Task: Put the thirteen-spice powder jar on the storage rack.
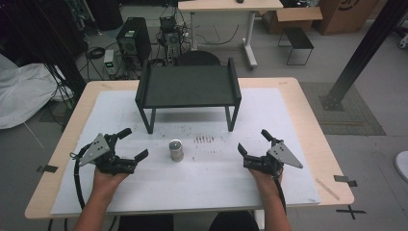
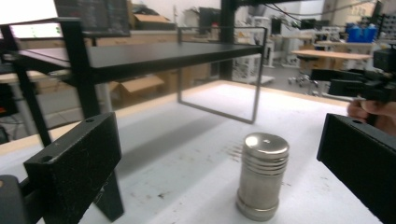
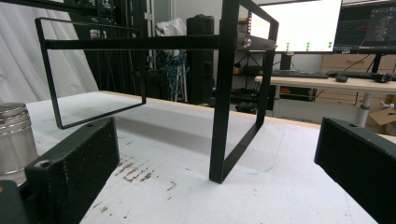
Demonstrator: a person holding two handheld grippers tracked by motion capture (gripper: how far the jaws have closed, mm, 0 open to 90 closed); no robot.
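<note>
A small silver metal canister [image 1: 176,150] stands upright on the white mat [image 1: 202,187], in front of a black metal shelf rack [image 1: 187,86]. My left gripper [image 1: 133,143] rests open to the canister's left, a hand's width away. In the left gripper view the canister [image 2: 260,176] stands between and beyond the wide-apart jaws, nearer the right one. My right gripper [image 1: 252,140] sits open to the canister's right, a little farther off. In the right gripper view the canister [image 3: 16,140] shows at the left edge, and the rack's leg [image 3: 223,116] stands straight ahead.
The rack stands at the back centre of the wooden table [image 1: 308,110], with open space under its top. Rust-coloured marks [image 1: 204,139] stain the mat near the canister. Beyond the table are a computer tower [image 1: 133,36], cables and another desk [image 1: 231,6].
</note>
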